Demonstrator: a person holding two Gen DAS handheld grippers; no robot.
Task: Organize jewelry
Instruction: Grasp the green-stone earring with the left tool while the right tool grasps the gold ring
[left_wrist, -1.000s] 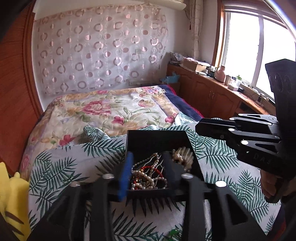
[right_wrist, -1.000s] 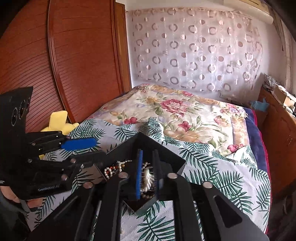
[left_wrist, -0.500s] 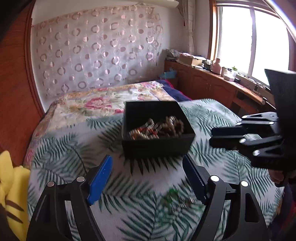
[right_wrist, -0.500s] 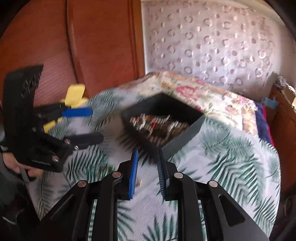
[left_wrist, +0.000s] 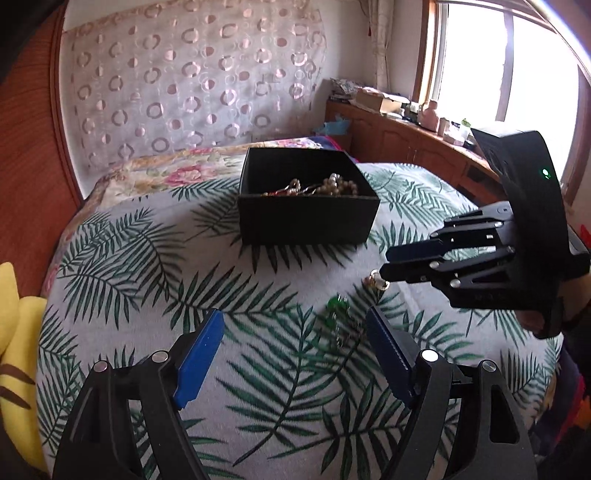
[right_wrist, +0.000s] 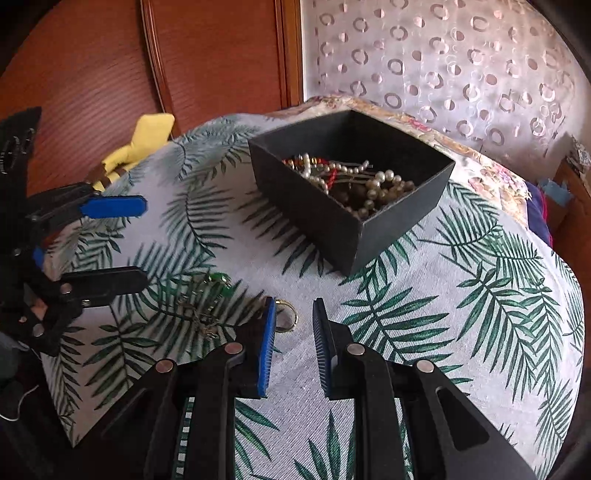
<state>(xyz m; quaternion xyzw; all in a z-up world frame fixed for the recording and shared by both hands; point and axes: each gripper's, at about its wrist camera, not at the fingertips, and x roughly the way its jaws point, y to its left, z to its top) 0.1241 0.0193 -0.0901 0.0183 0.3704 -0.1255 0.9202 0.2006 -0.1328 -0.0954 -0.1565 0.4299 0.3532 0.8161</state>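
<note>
A black box (left_wrist: 308, 218) (right_wrist: 314, 206) holding pearl strands and red beads stands on the palm-leaf bedspread. A green-stoned piece with a thin chain (left_wrist: 338, 314) (right_wrist: 212, 291) lies loose on the cloth before it. A gold ring (left_wrist: 376, 280) (right_wrist: 286, 315) lies beside that. My left gripper (left_wrist: 295, 343) is open and empty, just short of the green piece. My right gripper (right_wrist: 293, 325) is open and empty, low over the cloth with the ring just ahead of its left finger; it also shows in the left wrist view (left_wrist: 388, 260).
A yellow plush toy (left_wrist: 14, 354) (right_wrist: 146, 142) lies at the bed's left edge by the wooden headboard (right_wrist: 110, 74). A floral quilt (left_wrist: 166, 166) lies behind the box. A wooden cabinet with clutter (left_wrist: 406, 125) runs under the window.
Both grippers have pulled back from inside the box and come down toward the loose pieces on the cloth. Both have opened, the left one wide.
</note>
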